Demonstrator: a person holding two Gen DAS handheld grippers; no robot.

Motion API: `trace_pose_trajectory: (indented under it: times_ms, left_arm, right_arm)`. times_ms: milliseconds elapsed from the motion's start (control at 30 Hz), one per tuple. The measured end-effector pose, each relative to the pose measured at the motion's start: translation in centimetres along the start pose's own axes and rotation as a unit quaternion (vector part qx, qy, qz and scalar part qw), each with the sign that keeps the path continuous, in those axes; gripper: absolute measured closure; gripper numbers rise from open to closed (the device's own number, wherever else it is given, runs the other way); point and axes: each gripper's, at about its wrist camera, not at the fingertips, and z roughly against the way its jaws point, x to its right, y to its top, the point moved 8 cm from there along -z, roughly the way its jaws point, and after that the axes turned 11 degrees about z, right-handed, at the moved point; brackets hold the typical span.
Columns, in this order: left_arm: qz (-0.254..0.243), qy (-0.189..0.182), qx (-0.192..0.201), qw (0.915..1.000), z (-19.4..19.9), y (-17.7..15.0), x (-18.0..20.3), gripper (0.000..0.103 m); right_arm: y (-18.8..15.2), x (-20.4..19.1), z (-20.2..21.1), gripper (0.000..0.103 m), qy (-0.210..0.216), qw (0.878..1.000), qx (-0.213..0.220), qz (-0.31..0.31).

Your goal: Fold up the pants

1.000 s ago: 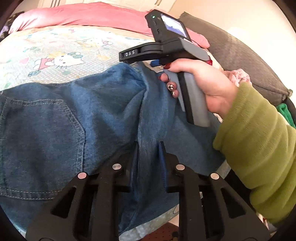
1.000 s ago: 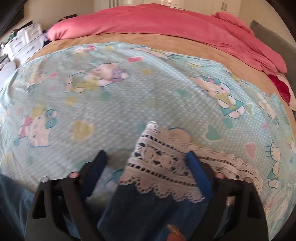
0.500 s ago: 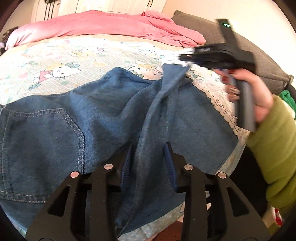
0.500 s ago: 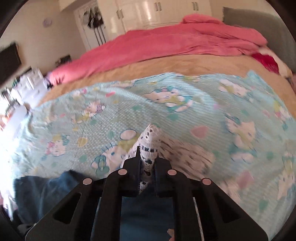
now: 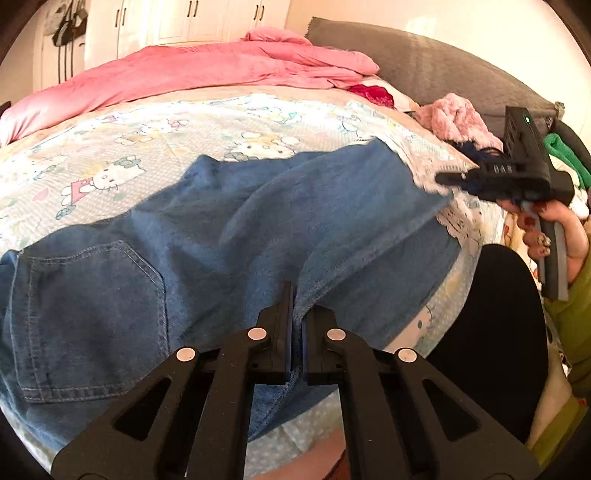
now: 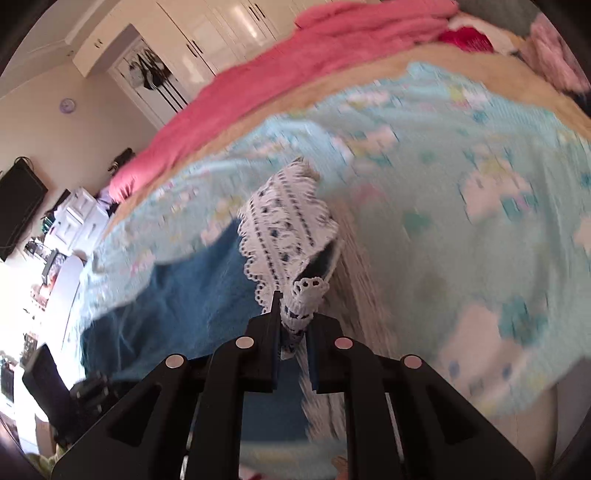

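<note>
Blue denim pants [image 5: 192, 236] with a white lace hem [image 5: 456, 221] lie across the bed; the back pocket is at the left. My left gripper [image 5: 297, 317] is shut on a fold of the denim near the bed's front edge. My right gripper [image 6: 293, 317] is shut on the lace hem [image 6: 288, 221] and holds that leg end raised and stretched. It also shows in the left wrist view [image 5: 461, 179], at the far right above the leg end. The blue leg [image 6: 184, 299] trails down to the left in the right wrist view.
The bed has a light blue cartoon-print sheet [image 5: 147, 133] and a pink duvet [image 5: 207, 70] at the back. A grey headboard cushion [image 5: 424, 62] and a pile of pink and green clothes [image 5: 461, 118] lie at the right. White wardrobes [image 6: 221, 33] stand behind.
Both grippers closed: the left on the denim fold, the right on the lace hem. The right gripper then lifted the leg end and carried it to the right, pulling the leg taut.
</note>
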Motion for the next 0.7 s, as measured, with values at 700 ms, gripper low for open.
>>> trace_pose_trajectory:
  times_ms: [700]
  left_arm:
    - [-0.051,0.016,-0.022,0.9983,-0.3,-2.3,1.6,0.103]
  right_arm:
    - [-4.5,2.1,1.5,0.094,-0.040,0.998,-0.034,0.030]
